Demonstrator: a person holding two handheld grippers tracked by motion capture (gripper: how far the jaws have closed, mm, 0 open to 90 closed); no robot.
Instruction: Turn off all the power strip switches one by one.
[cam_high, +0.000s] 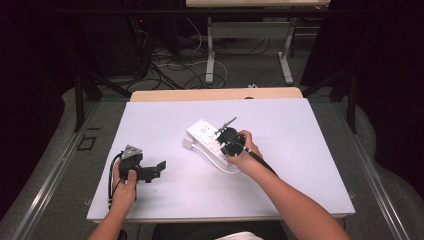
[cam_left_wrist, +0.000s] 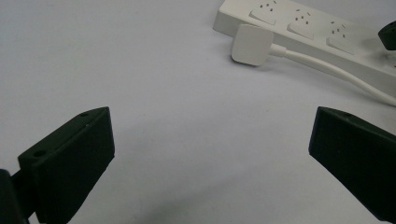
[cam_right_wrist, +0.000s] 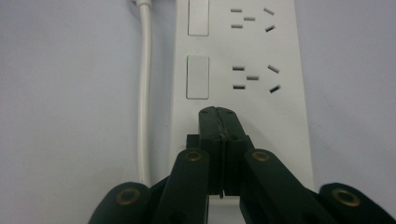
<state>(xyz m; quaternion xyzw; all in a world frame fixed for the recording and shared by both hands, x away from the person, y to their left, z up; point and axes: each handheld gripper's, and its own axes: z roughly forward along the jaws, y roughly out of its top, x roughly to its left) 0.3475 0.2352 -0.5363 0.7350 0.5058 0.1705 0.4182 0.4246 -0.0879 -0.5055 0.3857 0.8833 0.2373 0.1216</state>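
The right gripper (cam_right_wrist: 219, 114) (jaws closed, holding nothing) is pressing toward a power strip (cam_right_wrist: 285, 116) switch (cam_right_wrist: 197, 77); the left gripper (cam_left_wrist: 210, 154) is idling wide open, empty

Bright, evenly lit table (cam_high: 300, 165), dark surroundings, soft shadows, slightly grainy pictures.

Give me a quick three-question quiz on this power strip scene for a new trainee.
1. True or false: the right gripper is shut over the power strip.
2. Multiple choice: the left gripper is A) open over bare table, B) shut on the plug, C) holding the cord.
3. What white thing lies beside the strip's end in the left gripper view?

Key: 1 true. 2 A. 3 the plug, on its cord.
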